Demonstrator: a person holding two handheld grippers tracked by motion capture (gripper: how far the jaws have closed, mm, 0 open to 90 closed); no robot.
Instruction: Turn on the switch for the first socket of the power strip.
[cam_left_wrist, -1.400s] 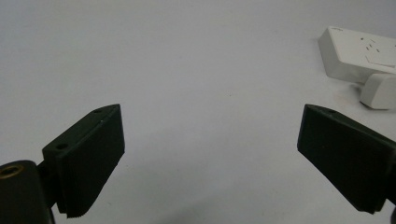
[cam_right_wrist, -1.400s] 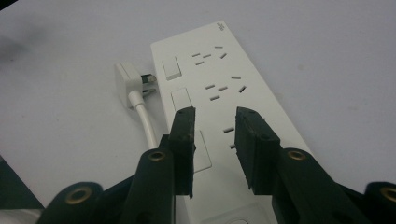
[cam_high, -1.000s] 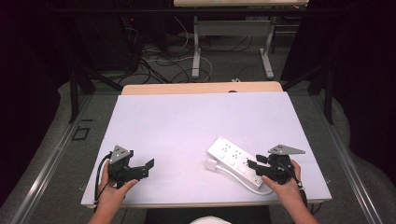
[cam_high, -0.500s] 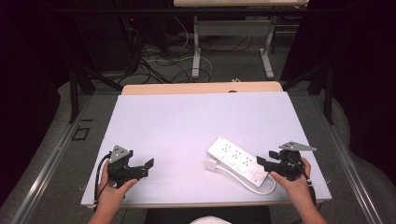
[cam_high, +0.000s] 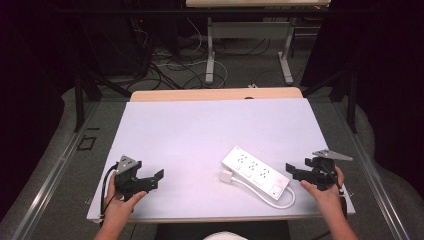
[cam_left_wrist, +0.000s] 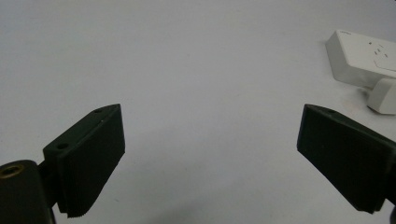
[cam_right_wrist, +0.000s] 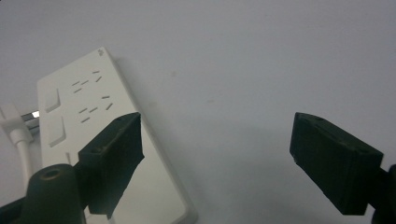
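White power strip lies flat on the pale table, near its front right, its cord looped beside it (plug at one end). Left gripper and right gripper both rest wide open, 2 jaws gripping nothing

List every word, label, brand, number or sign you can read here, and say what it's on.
No text can be read.
Power strip: a small mark at one corner in the right gripper view, and another at a corner in the left gripper view, both too small and blurred to read.
Grippers and table: no lettering visible.
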